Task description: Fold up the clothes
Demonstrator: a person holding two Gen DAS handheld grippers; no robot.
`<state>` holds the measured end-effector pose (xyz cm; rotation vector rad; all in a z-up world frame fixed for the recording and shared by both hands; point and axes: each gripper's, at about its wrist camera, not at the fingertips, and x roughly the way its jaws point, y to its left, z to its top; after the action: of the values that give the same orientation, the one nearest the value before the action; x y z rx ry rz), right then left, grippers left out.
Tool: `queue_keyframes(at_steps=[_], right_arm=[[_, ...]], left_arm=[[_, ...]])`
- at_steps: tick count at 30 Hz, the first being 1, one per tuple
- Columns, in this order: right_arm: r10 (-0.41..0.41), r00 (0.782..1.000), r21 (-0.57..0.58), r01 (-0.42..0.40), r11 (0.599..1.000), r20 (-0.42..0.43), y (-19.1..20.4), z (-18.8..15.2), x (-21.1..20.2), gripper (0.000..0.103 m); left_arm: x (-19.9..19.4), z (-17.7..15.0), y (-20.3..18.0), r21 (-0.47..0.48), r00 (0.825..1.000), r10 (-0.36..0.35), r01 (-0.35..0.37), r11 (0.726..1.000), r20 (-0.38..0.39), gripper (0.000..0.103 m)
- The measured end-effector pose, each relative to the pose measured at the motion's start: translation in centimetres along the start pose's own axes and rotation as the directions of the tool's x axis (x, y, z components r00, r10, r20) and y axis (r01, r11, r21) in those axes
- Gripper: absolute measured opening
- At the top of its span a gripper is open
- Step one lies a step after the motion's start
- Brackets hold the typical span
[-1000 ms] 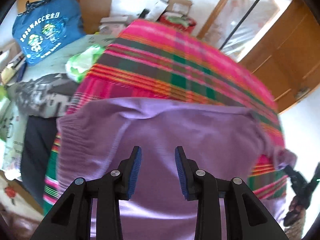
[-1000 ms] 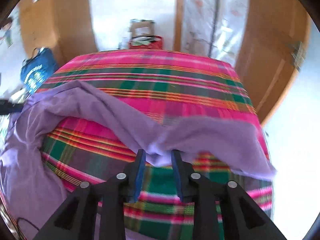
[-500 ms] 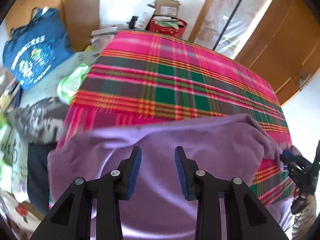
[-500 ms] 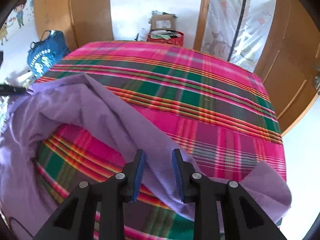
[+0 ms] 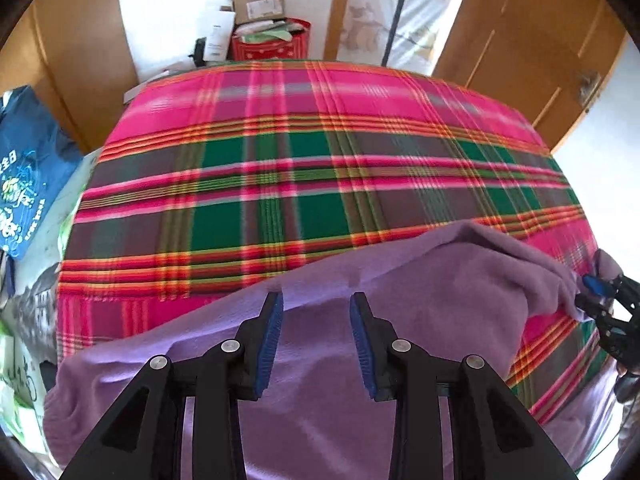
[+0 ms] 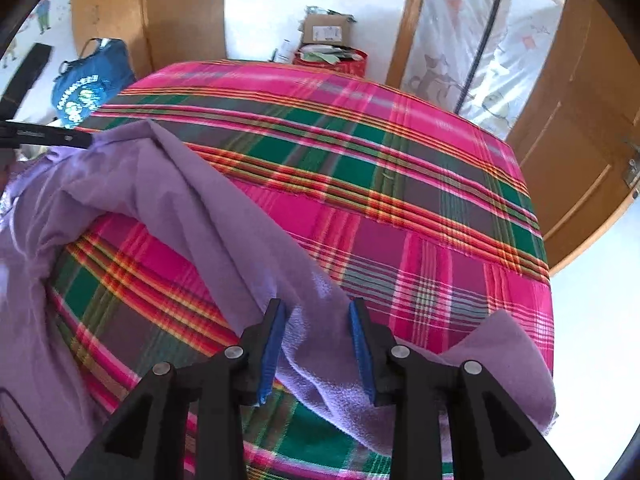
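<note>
Opening right gripper [image 6: 316,344] around purple garment [image 6: 224,236]; plaid cloth [image 6: 400,184] beneath

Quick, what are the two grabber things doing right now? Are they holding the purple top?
Left hand-held gripper: open, holding nothing, above the purple garment.
Right hand-held gripper: jaws opening, garment fold between them.

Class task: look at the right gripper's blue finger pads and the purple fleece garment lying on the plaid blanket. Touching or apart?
Touching. In the right wrist view, the purple fleece garment bunches between the opening right gripper, its folds lying against the blue finger pads.
</note>
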<state>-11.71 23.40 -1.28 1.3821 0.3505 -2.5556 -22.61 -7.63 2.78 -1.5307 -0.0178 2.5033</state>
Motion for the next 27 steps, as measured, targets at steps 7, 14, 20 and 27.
queue_keyframes(at_steps=[7, 14, 20, 27], right_arm=[[0.013, 0.999, -0.075, -0.009, 0.997, 0.049, 1.2, -1.0, -1.0, 0.034], [0.013, 0.999, -0.049, -0.012, 0.999, 0.029, 0.5, -1.6, -0.3, 0.030], [0.006, 0.998, 0.012, -0.007, 1.000, 0.067, -0.8, -1.0, -0.9, 0.004], [-0.067, 0.988, 0.107, 0.053, 0.993, 0.139, -2.9, 1.3, -1.5, 0.003]], left_arm=[[0.5, 0.8, -0.1, 0.022, 0.998, 0.060, -0.061, 0.998, 0.036, 0.036], [1.8, 1.1, -1.2, 0.072, 0.996, 0.088, -0.089, 0.993, 0.018, 0.036], [1.7, 1.3, -0.5, 0.026, 0.999, 0.034, -0.034, 0.999, 0.012, 0.036], [2.1, 1.8, -0.2, 0.030, 0.998, 0.057, -0.058, 0.998, 0.027, 0.021]])
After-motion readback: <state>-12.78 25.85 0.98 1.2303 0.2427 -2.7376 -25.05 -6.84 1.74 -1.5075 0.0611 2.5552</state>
